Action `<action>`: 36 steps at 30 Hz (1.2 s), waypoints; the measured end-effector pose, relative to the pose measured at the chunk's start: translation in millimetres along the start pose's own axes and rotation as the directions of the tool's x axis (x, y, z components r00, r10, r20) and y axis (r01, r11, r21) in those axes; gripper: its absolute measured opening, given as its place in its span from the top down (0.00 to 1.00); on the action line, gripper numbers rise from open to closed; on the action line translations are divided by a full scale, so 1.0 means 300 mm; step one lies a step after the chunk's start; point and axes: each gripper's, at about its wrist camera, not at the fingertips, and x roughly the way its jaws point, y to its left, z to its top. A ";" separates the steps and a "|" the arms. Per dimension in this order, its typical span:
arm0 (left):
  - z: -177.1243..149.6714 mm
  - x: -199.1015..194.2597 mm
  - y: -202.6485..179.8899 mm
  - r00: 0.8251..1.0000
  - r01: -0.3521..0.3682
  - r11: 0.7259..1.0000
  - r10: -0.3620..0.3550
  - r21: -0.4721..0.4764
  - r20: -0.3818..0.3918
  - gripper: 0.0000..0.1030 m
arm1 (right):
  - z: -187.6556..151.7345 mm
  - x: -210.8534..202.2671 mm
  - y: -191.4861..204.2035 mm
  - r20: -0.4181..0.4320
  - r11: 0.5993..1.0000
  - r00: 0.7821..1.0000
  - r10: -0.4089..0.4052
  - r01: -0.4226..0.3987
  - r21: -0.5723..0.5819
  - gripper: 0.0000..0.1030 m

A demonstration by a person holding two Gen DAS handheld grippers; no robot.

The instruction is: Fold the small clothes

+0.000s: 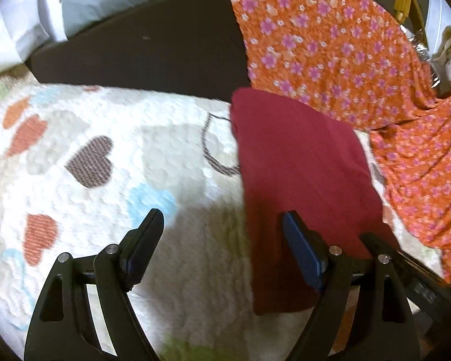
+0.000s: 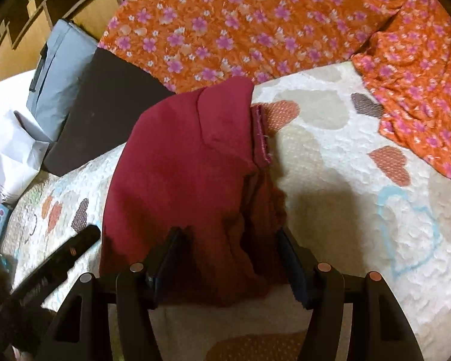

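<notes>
A dark red garment (image 1: 300, 180) lies folded on a white quilt with heart prints (image 1: 105, 150). My left gripper (image 1: 222, 225) is open and hovers over the garment's left edge; its right finger sits above the red cloth, its left finger above the quilt. In the right wrist view the red garment (image 2: 189, 165) lies in a long folded shape with a hemmed edge sticking out on its right side. My right gripper (image 2: 228, 249) is open with its jaws on either side of the garment's near end, not closed on it. The left gripper's arm (image 2: 60, 258) shows at the lower left.
An orange cloth with pink flowers (image 1: 330, 45) covers the far side of the bed and also shows in the right wrist view (image 2: 240, 24). A flat black pad (image 1: 141, 54) and a grey-blue bag (image 2: 57, 69) lie at the far left. White bags (image 2: 12, 150) sit beside them. A wooden chair (image 1: 403, 0) stands behind.
</notes>
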 end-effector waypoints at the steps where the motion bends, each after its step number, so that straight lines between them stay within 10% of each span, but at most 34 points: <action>1: 0.005 -0.002 -0.004 1.000 -0.022 1.000 0.022 0.010 -0.004 0.21 | -0.006 -0.016 0.010 0.016 1.000 1.000 -0.019 0.019 -0.013 0.40; 18: 0.027 -0.048 -0.082 0.995 -0.094 0.991 0.091 0.098 0.033 0.21 | 0.037 -0.085 0.140 0.260 0.969 0.961 -0.098 0.151 -0.194 0.40; 24: 0.035 -0.001 -0.043 0.997 0.067 0.998 -0.066 0.007 -0.046 0.21 | 0.071 -0.038 0.059 0.180 0.986 0.981 -0.071 0.096 -0.133 0.39; 31: 0.023 0.197 0.029 0.913 0.283 0.913 -0.350 -0.292 -0.211 0.08 | 0.141 0.144 -0.136 -0.025 0.998 0.999 0.033 -0.032 0.053 0.18; 36: 0.020 0.218 -0.054 0.903 0.338 0.920 -0.376 -0.199 -0.206 0.07 | 0.180 0.320 -0.145 -0.154 0.973 0.963 0.219 -0.203 0.111 0.15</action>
